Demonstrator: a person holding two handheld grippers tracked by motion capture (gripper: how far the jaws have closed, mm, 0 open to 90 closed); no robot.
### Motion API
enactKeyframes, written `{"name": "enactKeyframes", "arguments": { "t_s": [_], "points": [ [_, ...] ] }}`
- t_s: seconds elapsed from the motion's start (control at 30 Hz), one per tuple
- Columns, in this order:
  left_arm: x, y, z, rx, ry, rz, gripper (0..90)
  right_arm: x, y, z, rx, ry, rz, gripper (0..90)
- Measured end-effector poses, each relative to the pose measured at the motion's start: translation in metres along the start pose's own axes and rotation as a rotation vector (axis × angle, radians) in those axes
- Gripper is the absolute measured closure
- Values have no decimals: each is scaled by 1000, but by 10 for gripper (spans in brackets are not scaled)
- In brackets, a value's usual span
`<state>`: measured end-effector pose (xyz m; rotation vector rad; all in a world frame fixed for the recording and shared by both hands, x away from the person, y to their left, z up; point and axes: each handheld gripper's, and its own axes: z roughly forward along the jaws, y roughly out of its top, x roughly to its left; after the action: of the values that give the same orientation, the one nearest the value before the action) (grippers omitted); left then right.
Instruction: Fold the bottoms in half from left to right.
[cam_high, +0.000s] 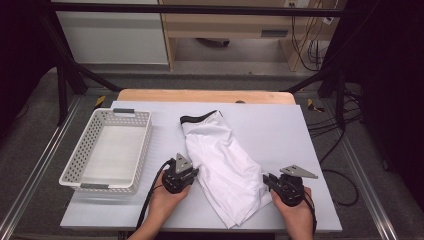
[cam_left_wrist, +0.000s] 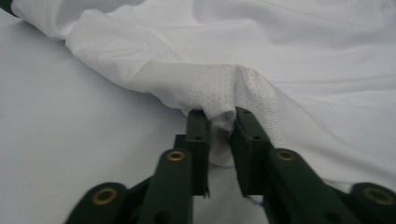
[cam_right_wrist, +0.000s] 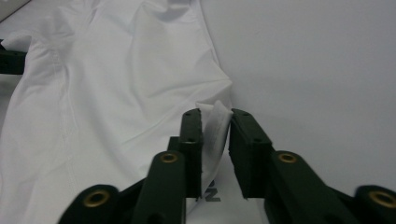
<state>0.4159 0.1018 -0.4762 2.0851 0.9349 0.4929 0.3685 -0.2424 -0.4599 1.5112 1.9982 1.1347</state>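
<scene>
1. White garment (cam_high: 226, 167) lies partly folded on the tabletop (cam_high: 280, 135), stretched diagonally beside an empty white basket (cam_high: 107, 150); judging by this, folding is under way and stowing is not yet done.
2. Left tongs (cam_left_wrist: 218, 122) pinch a bunched mesh edge of the cloth; right tongs (cam_right_wrist: 215, 122) hold a thin fold at the opposite edge, one jaw not plainly touching it.
3. Both hands rest low at the near edge, tongs pointing inward toward the garment.

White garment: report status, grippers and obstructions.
Left gripper and right gripper each pinch the white garment's edge. Garment flat on table. Basket stands clear.
</scene>
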Motion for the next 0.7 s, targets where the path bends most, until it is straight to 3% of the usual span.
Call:
{"name": "enactKeyframes", "arguments": {
  "t_s": [0.17,0.47,0.63,0.7],
  "points": [
    [4,-2,-5,-9,-15,-14,868,-4,0,-9,-32,-26,-3,644],
    [16,-1,-16,-36,-15,-43,878,-7,2,1,-11,-29,11,582],
    [20,-2,-15,-27,-13,-41,877,-8,-2,6,40,-30,-7,623],
    [20,-3,-14,-26,-13,-46,876,-8,-3,8,61,-10,-9,749]
  ]
}}
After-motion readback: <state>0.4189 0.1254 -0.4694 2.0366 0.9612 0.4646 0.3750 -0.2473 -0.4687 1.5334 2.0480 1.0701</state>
